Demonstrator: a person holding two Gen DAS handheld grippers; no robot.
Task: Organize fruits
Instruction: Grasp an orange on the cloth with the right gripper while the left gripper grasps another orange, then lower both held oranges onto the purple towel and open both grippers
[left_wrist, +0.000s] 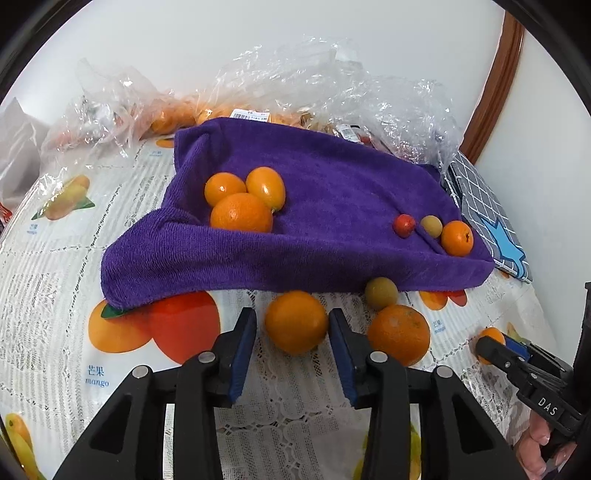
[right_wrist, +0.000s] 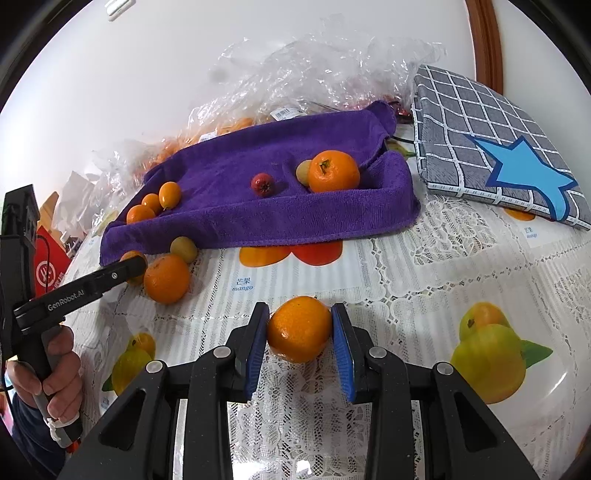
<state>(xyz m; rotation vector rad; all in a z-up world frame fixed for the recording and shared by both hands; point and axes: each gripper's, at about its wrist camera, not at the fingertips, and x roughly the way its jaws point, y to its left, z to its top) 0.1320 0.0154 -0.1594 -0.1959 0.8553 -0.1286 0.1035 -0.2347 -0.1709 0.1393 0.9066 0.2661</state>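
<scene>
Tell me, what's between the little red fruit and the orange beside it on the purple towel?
A small yellow-green fruit, between the red fruit and the orange on the purple towel, clearest in the left wrist view.

Right gripper jaws clamp orange above tablecloth.

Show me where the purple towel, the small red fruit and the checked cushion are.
purple towel (left_wrist: 332, 192), left wrist view, its bare middle.
small red fruit (right_wrist: 262, 183), right wrist view, its centre.
checked cushion (right_wrist: 454, 122), right wrist view, its grey top.
</scene>
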